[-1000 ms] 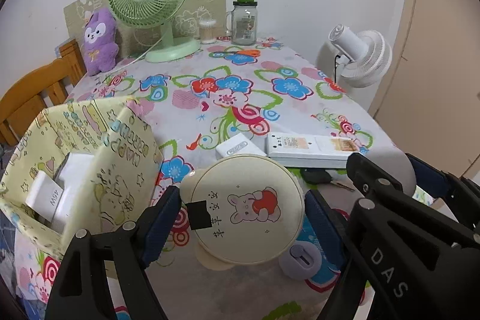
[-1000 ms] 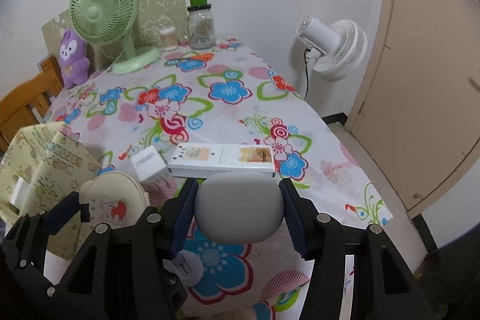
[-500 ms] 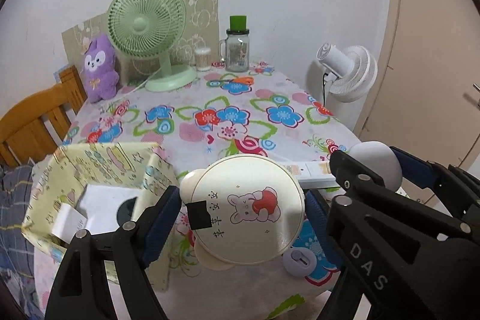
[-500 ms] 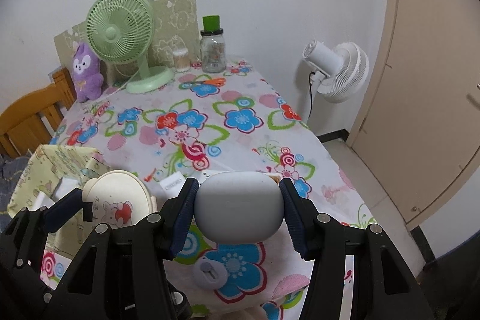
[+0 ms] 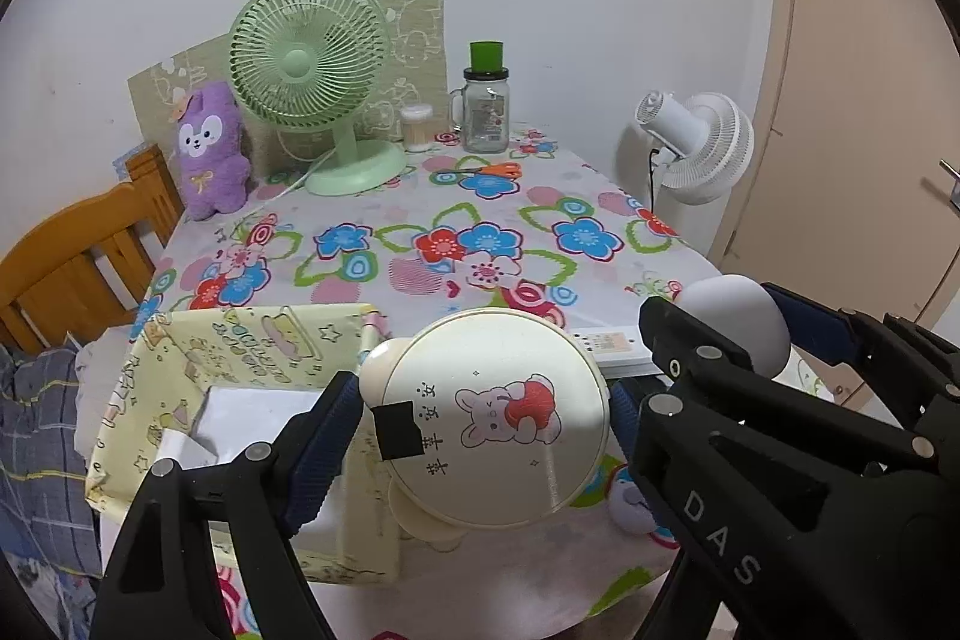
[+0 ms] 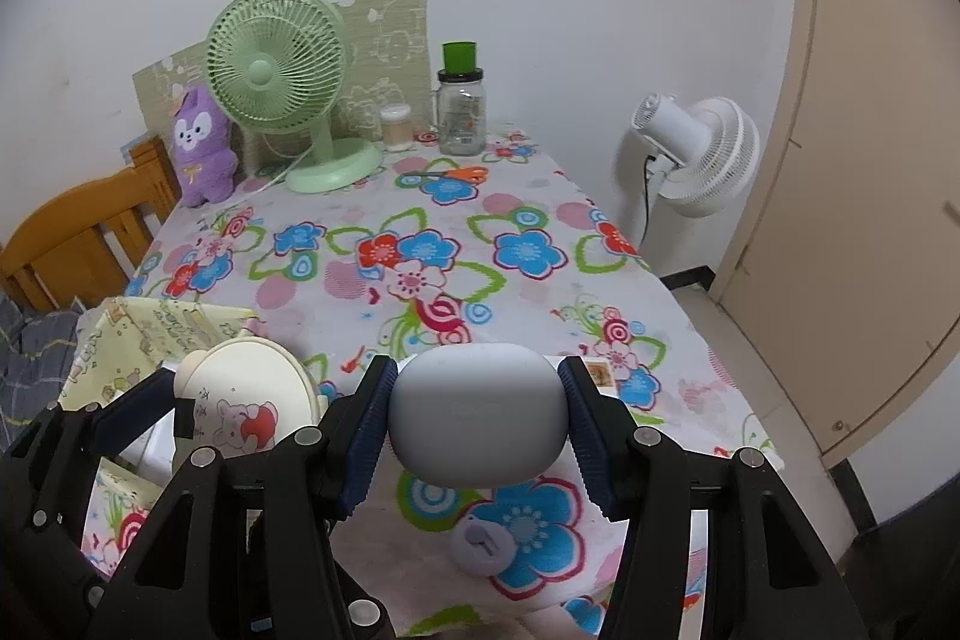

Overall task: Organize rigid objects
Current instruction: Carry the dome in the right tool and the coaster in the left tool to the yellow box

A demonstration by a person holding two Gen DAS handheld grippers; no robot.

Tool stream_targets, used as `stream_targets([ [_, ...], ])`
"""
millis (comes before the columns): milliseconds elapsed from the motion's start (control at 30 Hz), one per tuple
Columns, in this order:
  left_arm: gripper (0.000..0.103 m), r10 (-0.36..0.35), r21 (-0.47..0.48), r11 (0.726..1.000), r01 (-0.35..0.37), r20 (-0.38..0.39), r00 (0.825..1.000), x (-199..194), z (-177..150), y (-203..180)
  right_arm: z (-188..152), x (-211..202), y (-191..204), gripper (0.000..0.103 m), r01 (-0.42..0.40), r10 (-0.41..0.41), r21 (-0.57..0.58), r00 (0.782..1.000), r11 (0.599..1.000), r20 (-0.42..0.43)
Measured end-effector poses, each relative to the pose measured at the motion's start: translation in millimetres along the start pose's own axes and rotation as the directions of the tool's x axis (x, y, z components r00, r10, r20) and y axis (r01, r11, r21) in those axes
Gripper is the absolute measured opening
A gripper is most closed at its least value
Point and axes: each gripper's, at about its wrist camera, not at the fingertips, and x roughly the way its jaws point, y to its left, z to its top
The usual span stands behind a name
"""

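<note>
My left gripper [image 5: 480,427] is shut on a round cream case with a bunny picture [image 5: 492,418], held above the table beside an open yellow patterned box [image 5: 252,340]. In the right wrist view my right gripper [image 6: 477,421] is shut on a smooth grey rounded case [image 6: 480,415], held over the table's near part. That grey case [image 5: 741,325] also shows at the right of the left wrist view, and the cream case [image 6: 246,409] at the lower left of the right wrist view. White items lie inside the box [image 5: 240,424].
A white power strip [image 5: 612,349] and a small grey round case [image 6: 483,544] lie on the floral tablecloth [image 6: 420,244]. At the back stand a green fan [image 5: 312,76], purple plush [image 5: 207,151], jar [image 5: 486,106] and scissors [image 5: 480,172]. A wooden chair [image 5: 78,250] is left, a white fan [image 6: 696,148] right.
Both grippers have risen and drawn back with their cases, so more of the table and wall shows. The box now sits lower in view, close beside the cream case.
</note>
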Motion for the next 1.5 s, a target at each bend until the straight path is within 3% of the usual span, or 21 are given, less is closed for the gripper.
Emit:
stream_targets([
  [1500, 0.085, 0.036, -0.010, 0.999, -0.037, -0.079, 0.996, 26, -12, 122, 8, 45, 135, 0.058, -0.113, 0.104, -0.128, 0.992, 0.985, -0.078],
])
